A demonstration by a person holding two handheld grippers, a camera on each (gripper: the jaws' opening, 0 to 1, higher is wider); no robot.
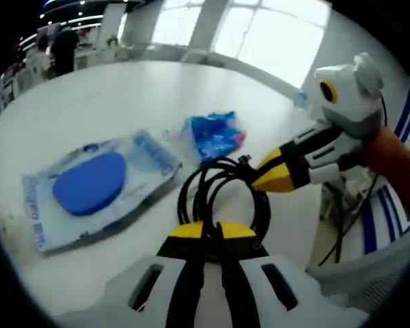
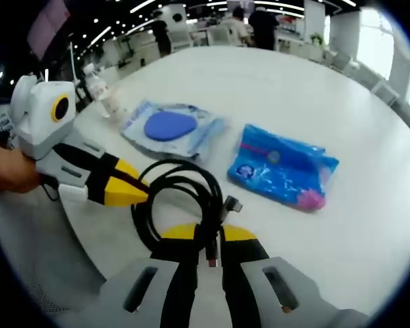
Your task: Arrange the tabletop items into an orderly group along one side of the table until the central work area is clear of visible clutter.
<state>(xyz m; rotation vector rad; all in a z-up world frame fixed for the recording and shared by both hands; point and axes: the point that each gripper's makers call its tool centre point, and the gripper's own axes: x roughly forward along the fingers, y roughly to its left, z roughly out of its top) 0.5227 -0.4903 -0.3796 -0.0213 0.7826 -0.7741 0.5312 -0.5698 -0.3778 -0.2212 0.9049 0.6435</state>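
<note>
A coiled black cable (image 1: 222, 195) hangs just above the white table (image 1: 89, 102), held from two sides. In the left gripper view my left gripper (image 1: 213, 231) is shut on the coil's near edge, and my right gripper (image 1: 263, 176) comes in from the right, pinching the coil's far side. In the right gripper view the cable (image 2: 181, 198) runs between the jaws of my right gripper (image 2: 206, 236), its plug end beside them, while my left gripper (image 2: 138, 193) grips the coil's left edge. A blue oval pad in a clear packet (image 1: 89, 184) (image 2: 167, 126) and a crumpled blue packet (image 1: 215, 133) (image 2: 280, 167) lie flat beyond.
A small water bottle (image 2: 108, 96) stands near the table edge behind the clear packet. A grey chair (image 1: 369, 273) sits past the table's edge on the right of the left gripper view. People stand at desks (image 2: 253, 20) far behind. A hand (image 2: 7, 171) holds the left gripper.
</note>
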